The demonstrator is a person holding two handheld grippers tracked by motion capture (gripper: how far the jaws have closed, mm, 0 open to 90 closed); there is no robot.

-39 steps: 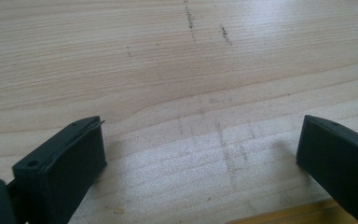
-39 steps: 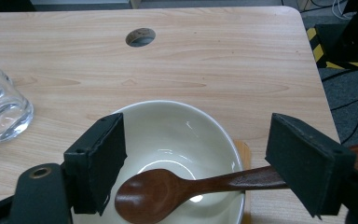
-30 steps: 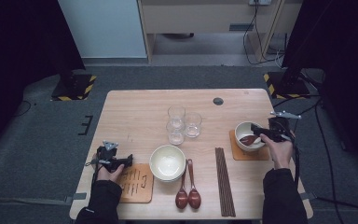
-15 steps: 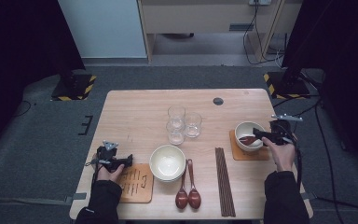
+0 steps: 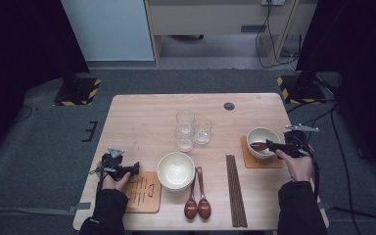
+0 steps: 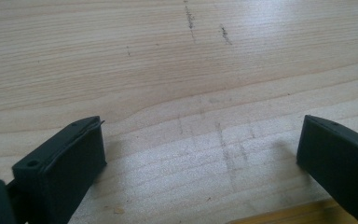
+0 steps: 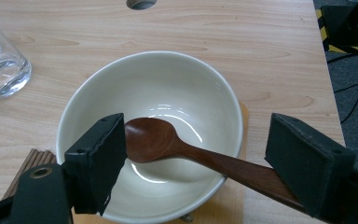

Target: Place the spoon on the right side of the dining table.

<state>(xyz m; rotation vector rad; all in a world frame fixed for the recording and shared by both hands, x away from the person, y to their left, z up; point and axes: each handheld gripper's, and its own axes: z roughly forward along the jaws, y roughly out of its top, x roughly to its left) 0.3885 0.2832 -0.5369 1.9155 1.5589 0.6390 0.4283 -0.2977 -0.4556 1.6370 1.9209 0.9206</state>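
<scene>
A cream bowl (image 5: 262, 136) (image 7: 168, 79) stands on a wooden coaster (image 5: 259, 160) at the table's right side. A dark wooden spoon (image 7: 154, 137) (image 5: 258, 145) lies in it, head in the bowl and handle resting over the near rim. My right gripper (image 5: 270, 145) (image 7: 196, 129) is open just over that rim. Its jaws stand wide on either side of the spoon, and neither pad presses on it. My left gripper (image 5: 136, 168) (image 6: 200, 130) is open low over bare tabletop at the left, with nothing between its jaws.
A second cream bowl (image 5: 176, 170) sits at the centre front, with two wooden spoons (image 5: 197, 205) and a bundle of dark chopsticks (image 5: 236, 188) to its right. Three glasses (image 5: 191, 129) stand mid-table. An engraved wooden coaster (image 5: 144, 191) lies beside my left gripper.
The right hand has shifted very slightly toward the near edge; the spoon stays in the bowl. The left hand has not moved.
</scene>
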